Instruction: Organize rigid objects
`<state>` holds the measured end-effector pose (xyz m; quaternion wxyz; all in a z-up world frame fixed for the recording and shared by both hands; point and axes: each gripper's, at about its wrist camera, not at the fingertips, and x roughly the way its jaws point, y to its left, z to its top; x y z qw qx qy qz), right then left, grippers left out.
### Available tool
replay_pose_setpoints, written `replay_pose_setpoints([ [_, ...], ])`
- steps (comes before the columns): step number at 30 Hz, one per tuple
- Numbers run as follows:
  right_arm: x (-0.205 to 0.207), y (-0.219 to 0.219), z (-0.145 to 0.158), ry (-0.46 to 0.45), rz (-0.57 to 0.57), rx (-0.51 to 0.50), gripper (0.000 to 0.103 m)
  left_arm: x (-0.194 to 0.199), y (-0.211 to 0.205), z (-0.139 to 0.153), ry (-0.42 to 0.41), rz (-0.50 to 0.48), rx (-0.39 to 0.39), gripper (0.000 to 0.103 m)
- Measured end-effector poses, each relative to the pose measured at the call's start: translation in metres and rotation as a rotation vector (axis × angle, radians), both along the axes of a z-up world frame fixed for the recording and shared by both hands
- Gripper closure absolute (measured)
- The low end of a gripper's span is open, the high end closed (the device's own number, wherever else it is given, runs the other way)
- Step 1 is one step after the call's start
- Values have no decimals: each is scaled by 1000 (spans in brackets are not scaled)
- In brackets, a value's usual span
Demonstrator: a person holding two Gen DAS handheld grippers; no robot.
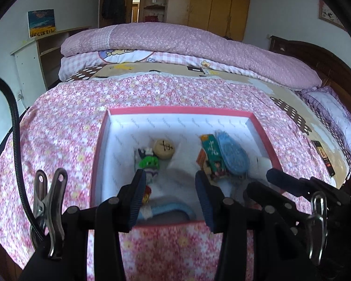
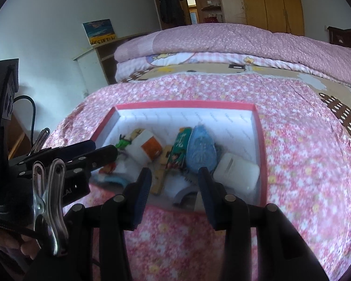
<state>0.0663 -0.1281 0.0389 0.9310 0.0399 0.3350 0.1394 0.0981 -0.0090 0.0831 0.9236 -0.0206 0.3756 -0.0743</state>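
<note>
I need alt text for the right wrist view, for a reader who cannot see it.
An open pink-rimmed box on a flowered bedspread holds small items: a blue oval piece, a green packet and a white block. The right tool hangs open and empty near its front edge, the left tool reaching in from the left.

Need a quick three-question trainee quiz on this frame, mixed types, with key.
1. True or false: the pink-rimmed box sits on the floral bedspread.
2. Which item in the box lies nearest its right wall? A) white rounded case B) green figurine C) blue oval brush
3. Fill in: the left gripper and right gripper both have nothing between their ___.

Key: 1 true; 2 A; 3 jaws.
</note>
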Motion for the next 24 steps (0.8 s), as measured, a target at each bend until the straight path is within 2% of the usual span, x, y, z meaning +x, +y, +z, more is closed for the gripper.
replay_pose_setpoints([
  [12,-31,-3,-10,22,-14,-1,61,-28,7,-14,41,9,-6,57],
  [24,-48,-11,-33,73,-62,-17,61,-41,12,-45,109,21,4,57],
])
